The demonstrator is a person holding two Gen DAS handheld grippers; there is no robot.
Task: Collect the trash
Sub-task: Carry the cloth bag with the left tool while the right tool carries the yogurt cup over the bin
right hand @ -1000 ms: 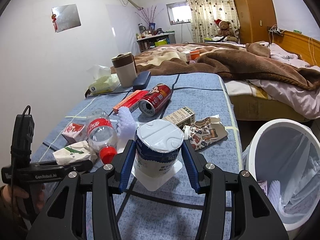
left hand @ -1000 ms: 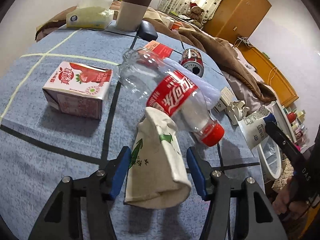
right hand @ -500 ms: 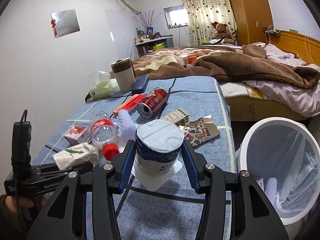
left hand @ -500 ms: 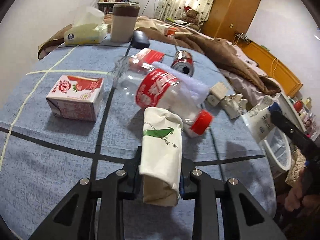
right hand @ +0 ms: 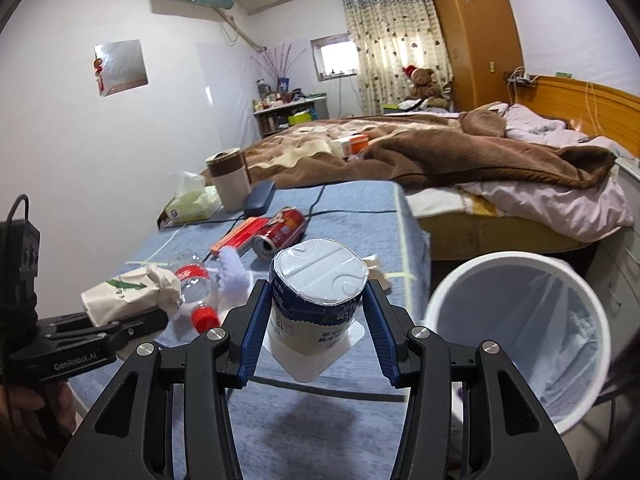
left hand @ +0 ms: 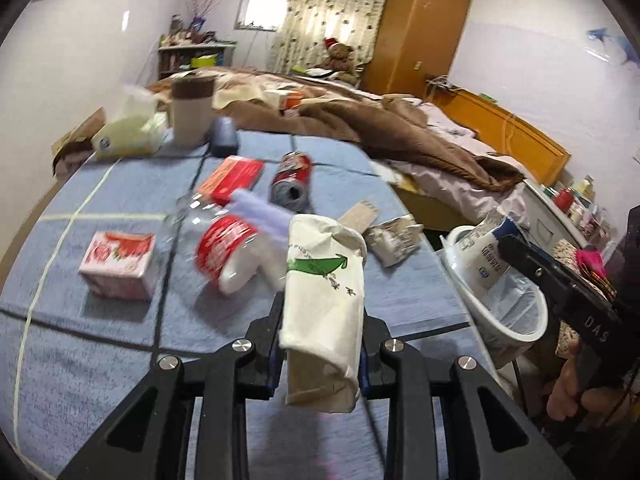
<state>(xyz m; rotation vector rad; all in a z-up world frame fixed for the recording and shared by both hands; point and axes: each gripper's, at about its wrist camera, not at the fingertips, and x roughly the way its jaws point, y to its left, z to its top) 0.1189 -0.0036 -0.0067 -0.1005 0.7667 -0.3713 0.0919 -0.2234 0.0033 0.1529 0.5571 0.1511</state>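
Note:
My left gripper [left hand: 320, 340] is shut on a crumpled white paper cup with a green arrow [left hand: 324, 280] and holds it above the blue cloth; the same paper cup [right hand: 128, 294] shows at the left of the right wrist view. My right gripper [right hand: 316, 312] is shut on a white and blue yogurt cup [right hand: 316, 304], lifted beside the white bin with a clear liner [right hand: 516, 328]. On the cloth lie a clear cola bottle with a red cap [left hand: 228, 248], a red can [left hand: 292, 182], a pink strawberry carton [left hand: 120, 264] and a flat red packet [left hand: 236, 174].
At the far edge of the blue table cloth [left hand: 100, 344] stand a tissue pack [left hand: 128, 132], a lidded beige cup [left hand: 191, 110] and a dark case [left hand: 223, 136]. Crumpled wrappers [left hand: 394, 236] lie near the right edge. A bed with a brown blanket [right hand: 460, 160] lies beyond.
My left gripper closed on the paper cup and lifted it off the cloth, moving right. My right gripper carried the yogurt cup up and toward the bin.

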